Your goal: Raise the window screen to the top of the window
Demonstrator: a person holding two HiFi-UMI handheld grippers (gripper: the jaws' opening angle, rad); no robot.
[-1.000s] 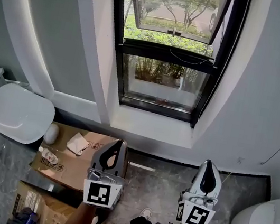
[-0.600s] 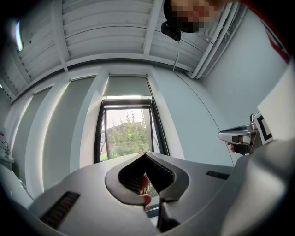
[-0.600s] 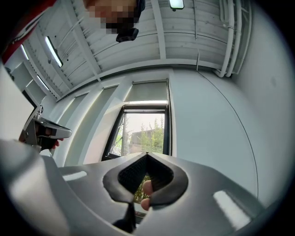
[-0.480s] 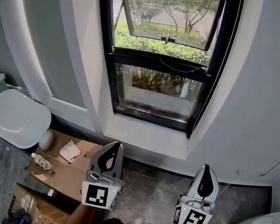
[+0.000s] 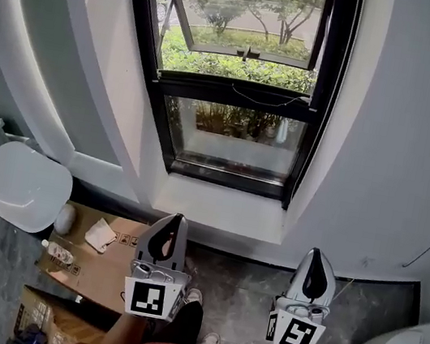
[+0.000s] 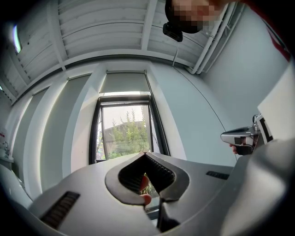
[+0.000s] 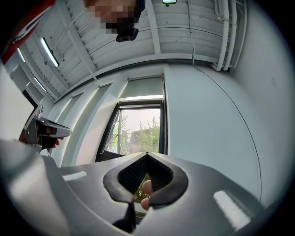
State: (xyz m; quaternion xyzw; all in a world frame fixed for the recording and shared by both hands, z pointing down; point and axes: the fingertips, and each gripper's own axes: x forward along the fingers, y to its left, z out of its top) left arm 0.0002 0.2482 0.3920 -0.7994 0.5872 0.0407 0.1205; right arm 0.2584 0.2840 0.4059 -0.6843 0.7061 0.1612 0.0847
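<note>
Facing the window [image 5: 326,104] with the left gripper [image 5: 176,219] and right gripper [image 5: 317,255] held low, short of the near edge of the sill [image 5: 221,208], both pinched together on nothing. Judging the window screen [image 5: 230,133] to sit over the lower pane only; reaching, gripping and raising all left.

Seen: 1 window [image 5: 233,92], 2 cardboard boxes [image 5: 99,270] [image 5: 42,314], 1 bottle [image 5: 59,251], 2 tongs – L tongs [image 5: 175,218] & R tongs [image 5: 317,253].
</note>
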